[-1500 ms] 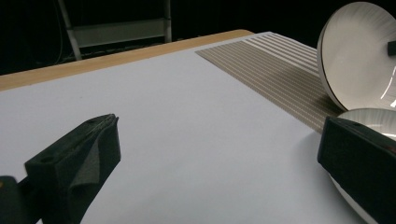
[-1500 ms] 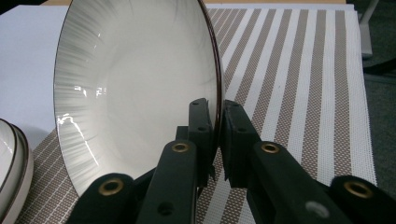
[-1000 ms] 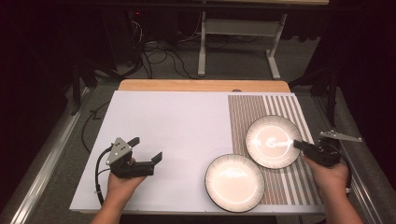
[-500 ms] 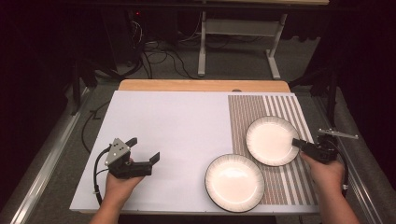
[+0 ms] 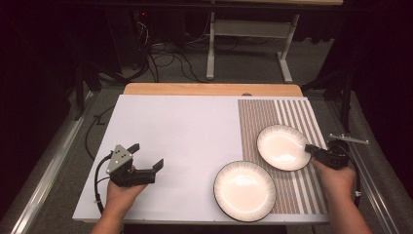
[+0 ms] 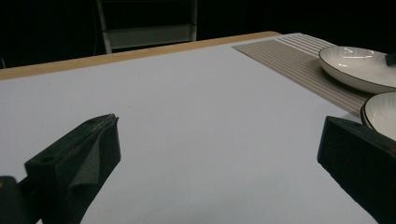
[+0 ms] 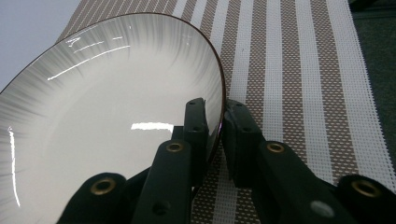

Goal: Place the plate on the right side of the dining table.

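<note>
1. Plates are numbering two: the far plate [image 5: 282, 146] is sitting on the striped mat [image 5: 292, 117] at the right of the bench [image 5: 175, 131], and the near plate [image 5: 244, 190] is lying just beside it, half on the mat's left edge and close to the bench's near edge.
2. Right tongs [image 5: 311, 149] are pinching the far plate's right rim, one jaw inside the bowl and one outside, as the right gripper view is showing [image 7: 214, 122].
3. Left tongs [image 5: 145, 158] are standing wide with nothing between them, hovering over the near left of the bench.
4. Open white surface is stretching across the whole middle and far left, offering ample room for moving.
5. Mats are numbering one; its right edge is running along the bench's right edge.
</note>
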A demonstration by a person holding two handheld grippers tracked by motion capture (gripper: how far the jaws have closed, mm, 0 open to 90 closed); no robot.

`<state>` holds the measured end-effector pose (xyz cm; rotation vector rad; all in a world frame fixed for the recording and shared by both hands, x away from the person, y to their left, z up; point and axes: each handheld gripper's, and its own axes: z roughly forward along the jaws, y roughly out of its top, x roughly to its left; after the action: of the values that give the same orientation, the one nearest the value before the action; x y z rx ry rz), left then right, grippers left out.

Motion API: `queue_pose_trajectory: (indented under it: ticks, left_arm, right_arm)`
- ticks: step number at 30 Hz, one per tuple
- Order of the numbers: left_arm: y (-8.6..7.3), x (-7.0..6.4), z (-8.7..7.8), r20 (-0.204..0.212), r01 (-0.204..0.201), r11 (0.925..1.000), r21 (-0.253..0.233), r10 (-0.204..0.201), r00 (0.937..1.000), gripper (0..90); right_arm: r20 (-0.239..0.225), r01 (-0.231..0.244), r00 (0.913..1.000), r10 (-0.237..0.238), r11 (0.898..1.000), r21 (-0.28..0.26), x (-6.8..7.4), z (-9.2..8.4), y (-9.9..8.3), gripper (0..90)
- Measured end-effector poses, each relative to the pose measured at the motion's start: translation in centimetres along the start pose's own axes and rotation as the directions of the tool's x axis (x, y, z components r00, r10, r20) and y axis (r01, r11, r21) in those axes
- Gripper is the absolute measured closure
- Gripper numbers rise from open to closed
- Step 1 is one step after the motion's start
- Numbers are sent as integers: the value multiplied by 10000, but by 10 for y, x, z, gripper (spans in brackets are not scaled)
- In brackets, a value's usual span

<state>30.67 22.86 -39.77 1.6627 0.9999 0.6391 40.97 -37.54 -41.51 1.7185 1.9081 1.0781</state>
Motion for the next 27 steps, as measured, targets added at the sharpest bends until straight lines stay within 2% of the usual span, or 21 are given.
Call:
queue_pose_trajectory:
  ticks: [2, 4, 9, 12, 16, 19, 23, 25, 27]
  left_arm:
    - [0, 0, 0, 35, -5, 10000, 26, 5, 10000, 3]
    - [0, -1, 0, 61, 12, 10000, -3, -12, 10000, 3]
    - [1, -1, -2, 137, -16, 10000, 52, 15, 9999, 3]
    - [1, -2, -1, 135, -27, 10000, 55, 26, 9999, 3]
    - [1, -1, 0, 141, 32, 9999, 113, -34, 9999, 3]
    - [0, -1, 1, 155, 89, 9999, 140, -91, 9998, 3]
    - [2, -3, -2, 199, 11, 10000, 63, -12, 9998, 3]
    - [3, -5, -4, 256, 111, 9999, -52, -110, 9996, 3]
    - [5, -7, -6, 296, 42, 9999, -148, -38, 9996, 3]
  right_arm:
    - [130, 150, 9998, -150, 9999, -44, 1, 0, 0, 796]
    - [403, 316, 9987, -309, 9993, -174, 4, -3, 0, 713]
    - [209, 680, 9975, -670, 9964, -508, 9, -15, 1, 548]
    - [89, 1110, 9938, -1107, 9890, -973, 15, -25, 0, 441]
    - [-225, 1636, 9853, -1692, 9739, -1571, 28, -38, -1, 353]
    - [-519, 1972, 9760, -2113, 9598, -1996, 42, -45, -1, 275]
    - [-944, 2490, 9553, -2801, 9348, -2531, 68, -52, -3, 192]
    - [-1074, 2817, 9407, -3217, 9175, -2807, 83, -54, -5, 164]
    - [-1321, 3046, 9252, -3556, 9040, -3002, 99, -57, -7, 150]
